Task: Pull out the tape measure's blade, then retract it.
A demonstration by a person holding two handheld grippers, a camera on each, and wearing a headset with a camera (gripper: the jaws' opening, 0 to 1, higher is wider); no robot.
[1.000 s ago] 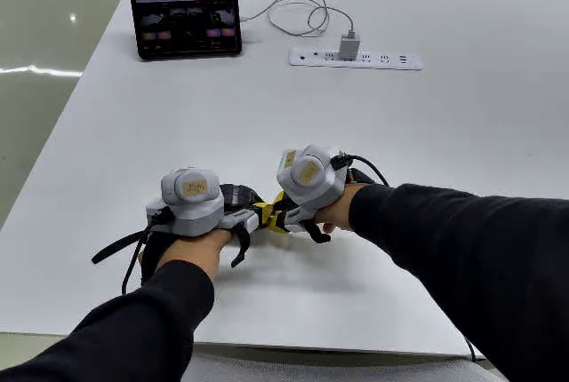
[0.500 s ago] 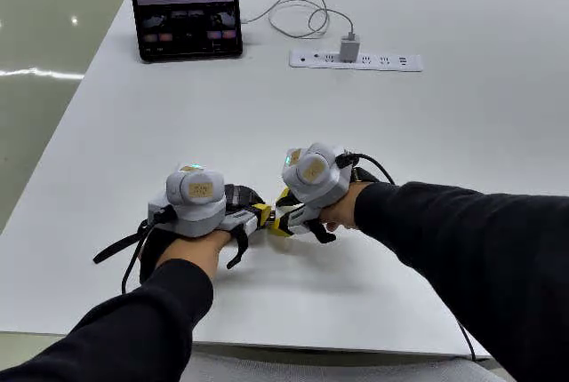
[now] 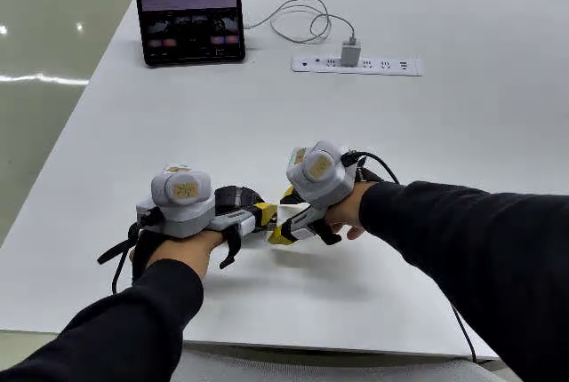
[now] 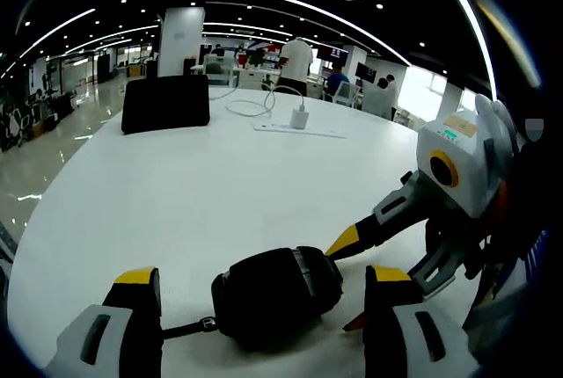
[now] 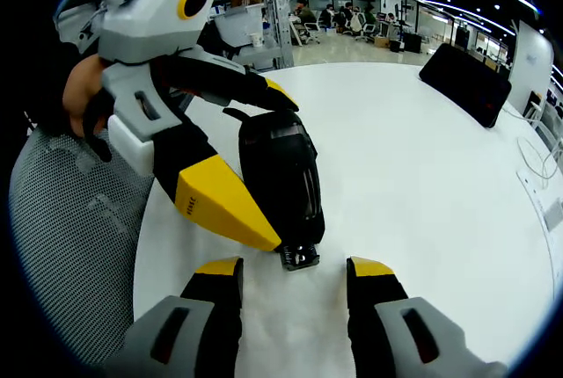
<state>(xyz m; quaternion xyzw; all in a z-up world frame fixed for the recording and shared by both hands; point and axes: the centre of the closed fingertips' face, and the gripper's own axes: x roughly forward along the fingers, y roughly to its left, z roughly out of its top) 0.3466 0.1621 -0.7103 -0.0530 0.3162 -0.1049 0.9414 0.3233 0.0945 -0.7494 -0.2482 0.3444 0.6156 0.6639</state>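
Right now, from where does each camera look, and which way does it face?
Head view: on the head, facing forward and down at the table; sleeves, left gripper and right gripper show.
Left gripper view: on the left gripper, facing along its jaws at the tape; right gripper shows at right.
Right gripper view: on the right gripper, facing past its jaws at the tape's hook; left gripper shows at left.
Shared: gripper views both show tape and tablet.

Matt black tape measure (image 5: 280, 176), smooth table (image 3: 427, 133)

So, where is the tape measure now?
In the left gripper view, the tape measure lies on the table between the left gripper's jaws, beside the right gripper.
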